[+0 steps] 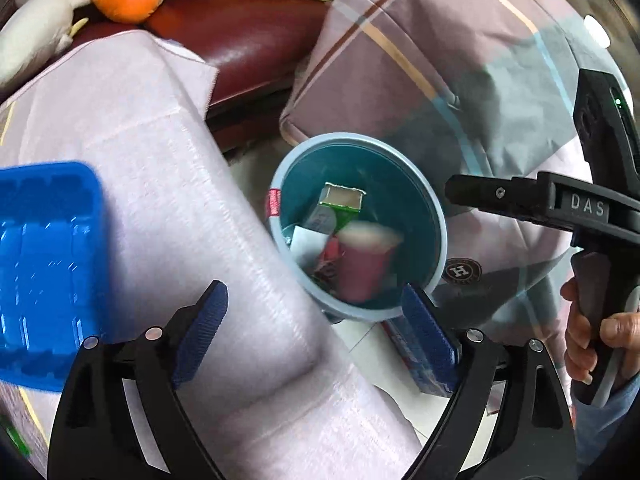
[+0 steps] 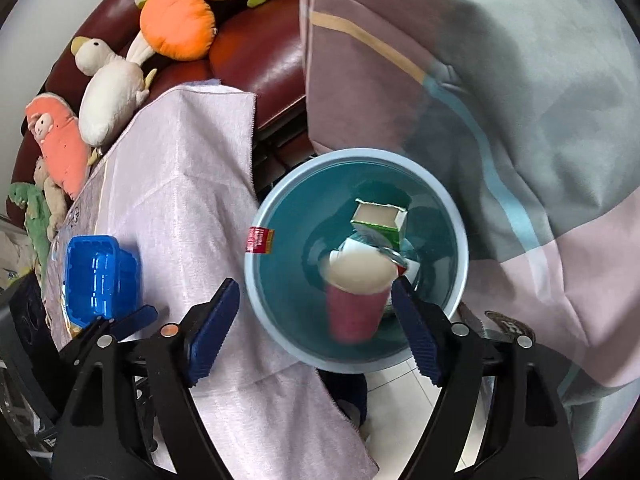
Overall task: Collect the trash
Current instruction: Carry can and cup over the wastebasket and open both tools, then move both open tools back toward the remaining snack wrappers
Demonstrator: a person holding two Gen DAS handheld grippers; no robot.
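A round blue trash bin [image 1: 434, 216] [image 2: 280, 216] stands on the floor between a cloth-covered table and a bed. Inside lie a green and white carton [image 1: 340, 200] [image 2: 380, 218] and other scraps. A red paper cup [image 1: 362, 264] [image 2: 356, 300], blurred, is in mid-air within the bin's mouth. My right gripper [image 2: 316, 326] is open and empty just above the bin; it also shows in the left wrist view [image 1: 454, 190]. My left gripper [image 1: 316, 336] is open and empty over the table's edge beside the bin.
A blue plastic basket [image 1: 44, 264] [image 2: 98, 276] sits on the pale cloth-covered table [image 1: 168, 184] [image 2: 180, 184]. A striped quilt [image 1: 440, 60] [image 2: 480, 80] lies right of the bin. Plush toys [image 2: 176, 28] rest on a dark red sofa [image 1: 248, 40] behind.
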